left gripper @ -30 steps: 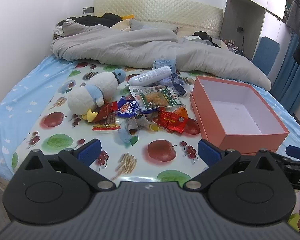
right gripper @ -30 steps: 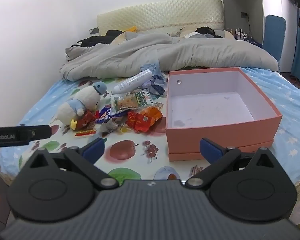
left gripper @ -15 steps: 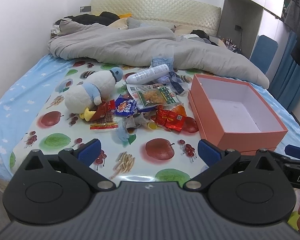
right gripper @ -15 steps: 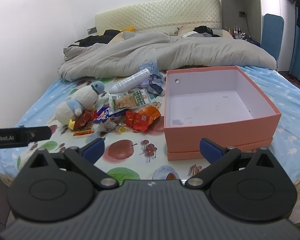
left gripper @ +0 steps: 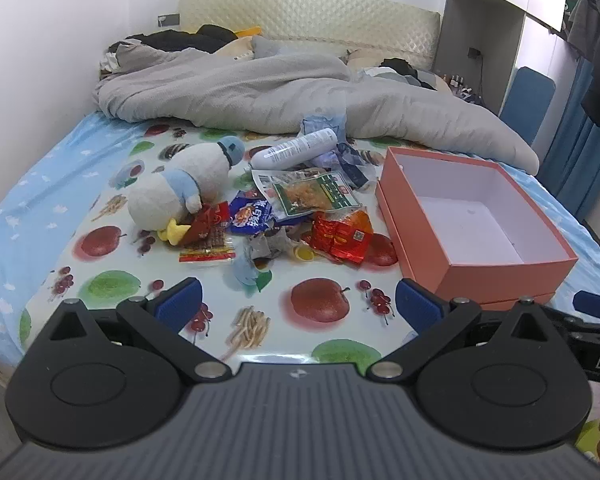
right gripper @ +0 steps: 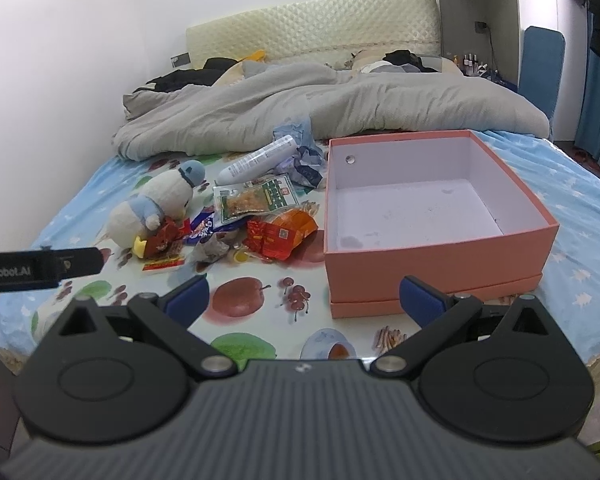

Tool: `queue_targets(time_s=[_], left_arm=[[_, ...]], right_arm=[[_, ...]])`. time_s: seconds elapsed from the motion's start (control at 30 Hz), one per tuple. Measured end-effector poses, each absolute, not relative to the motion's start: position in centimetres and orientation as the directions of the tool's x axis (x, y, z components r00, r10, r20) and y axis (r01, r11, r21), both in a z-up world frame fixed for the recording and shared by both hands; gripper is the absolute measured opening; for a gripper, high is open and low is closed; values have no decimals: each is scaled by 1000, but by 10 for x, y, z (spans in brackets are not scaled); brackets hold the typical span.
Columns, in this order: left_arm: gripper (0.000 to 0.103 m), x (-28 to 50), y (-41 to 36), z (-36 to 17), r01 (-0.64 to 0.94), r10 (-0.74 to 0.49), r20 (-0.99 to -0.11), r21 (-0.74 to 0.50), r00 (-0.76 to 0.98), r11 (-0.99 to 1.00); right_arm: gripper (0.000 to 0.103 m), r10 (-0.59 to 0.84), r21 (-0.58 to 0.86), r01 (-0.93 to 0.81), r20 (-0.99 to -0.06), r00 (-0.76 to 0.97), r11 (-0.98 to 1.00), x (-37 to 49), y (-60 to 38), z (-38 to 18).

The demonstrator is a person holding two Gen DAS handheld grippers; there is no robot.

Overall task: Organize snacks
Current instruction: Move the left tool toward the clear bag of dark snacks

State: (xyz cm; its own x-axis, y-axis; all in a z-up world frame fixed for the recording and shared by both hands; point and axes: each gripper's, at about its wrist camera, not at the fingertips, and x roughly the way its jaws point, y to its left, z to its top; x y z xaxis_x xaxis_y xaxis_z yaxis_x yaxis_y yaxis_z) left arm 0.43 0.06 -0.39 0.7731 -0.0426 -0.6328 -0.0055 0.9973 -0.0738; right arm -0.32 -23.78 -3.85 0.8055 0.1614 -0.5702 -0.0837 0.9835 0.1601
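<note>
My left tongs (left gripper: 296, 296) and right tongs (right gripper: 304, 294) both gape wide, holding and touching nothing, above the bed's (left gripper: 52, 184) near edge. The snack packets (left gripper: 300, 220) lie heaped mid-bed, beside the empty pink box (right gripper: 432, 264) toward its right edge. On the left tongs' body I read "enRobot.AI", cut off. Packet print is too small to read.

Glossy plastic sheet (left gripper: 324, 344) with printed fruit covers the bed. The snack wrappers (left gripper: 342, 236) shine like foil; the box (right gripper: 432, 264) looks like matt cardboard. The toy (left gripper: 172, 196) is fuzzy plush, the blanket (right gripper: 340, 108) soft cloth.
</note>
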Motion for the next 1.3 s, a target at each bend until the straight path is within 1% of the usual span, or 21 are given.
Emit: queue_targets(time_s=[0.17,0.27,0.4,0.6,0.73,1.1,1.17,1.3], left_arm=[[103,5,-3,-5,2,-56,-634,-86,771,996],[103,5,-3,-8,8,-67,-639,-95,767,995],[103,6,-1,-10,2,-66,-646,-99,760,995],[103,5,6,-10,-3,-87,-644,-137,760,991],[103,6,8,-14,4,-91,-654,-133,751,991],[103,9,16,-21,-2,-94,-668,-141,739,990],[103,10,15,-23,8,-94,-663,-132,742,991],[103,18,18,-33,-5,-76,-682,-116,727,993]], right_arm=[[103,179,181,-91,-563,807,979,-3,-238,-39],[103,167,171,-83,-564,809,982,-5,-239,-39],[103,169,196,-66,-572,803,978,-5,-239,-40],[103,167,194,-69,-554,815,979,-10,-238,-37],[103,190,209,-86,-558,808,974,-11,-237,-37],[103,167,208,-55,-574,801,977,-10,-236,-44],[103,176,207,-65,-581,795,976,-9,-236,-46],[103,172,192,-71,-583,794,979,-5,-234,-50]])
